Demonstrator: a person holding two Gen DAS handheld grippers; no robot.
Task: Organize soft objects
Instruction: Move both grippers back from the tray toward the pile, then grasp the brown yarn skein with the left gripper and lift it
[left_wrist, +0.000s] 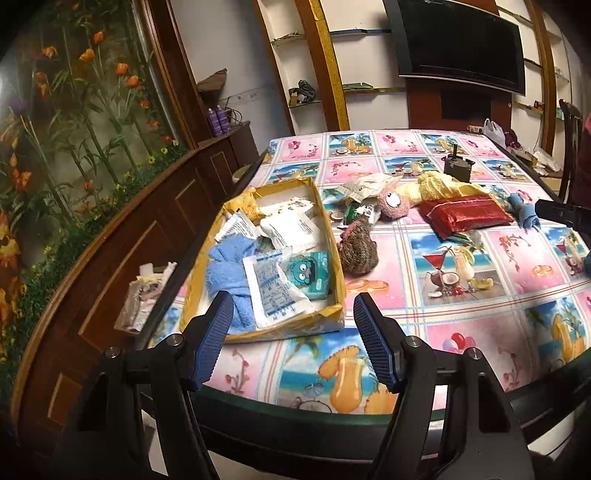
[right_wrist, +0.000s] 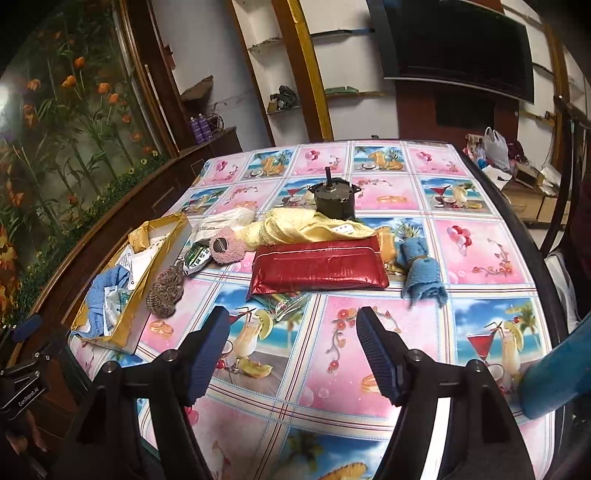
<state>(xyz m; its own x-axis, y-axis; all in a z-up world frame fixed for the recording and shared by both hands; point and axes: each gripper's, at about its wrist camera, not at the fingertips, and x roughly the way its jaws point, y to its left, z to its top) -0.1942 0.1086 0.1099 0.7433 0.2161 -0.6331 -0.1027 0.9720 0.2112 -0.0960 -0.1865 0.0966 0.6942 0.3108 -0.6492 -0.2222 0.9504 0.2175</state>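
A yellow cardboard box (left_wrist: 334, 264) (right_wrist: 155, 266) on the table's left holds a light blue towel (left_wrist: 225, 269) (right_wrist: 107, 284) and several white packets. Outside it lie a brown knitted piece (left_wrist: 356, 243) (right_wrist: 166, 291), a pink fuzzy toy (left_wrist: 393, 203) (right_wrist: 229, 249), a yellow cloth (left_wrist: 439, 186) (right_wrist: 291, 227), a red pouch (left_wrist: 463, 214) (right_wrist: 319, 269) and a blue knit cloth (left_wrist: 522, 212) (right_wrist: 421, 277). My left gripper (left_wrist: 291, 339) is open and empty near the box's front edge. My right gripper (right_wrist: 291, 350) is open and empty, in front of the red pouch.
A dark metal motor (left_wrist: 456, 166) (right_wrist: 334, 201) stands behind the yellow cloth. A green packet (right_wrist: 197, 258) lies by the pink toy. A dark wooden sideboard (left_wrist: 122, 229) runs along the table's left. A chair (left_wrist: 569, 147) stands at the far right.
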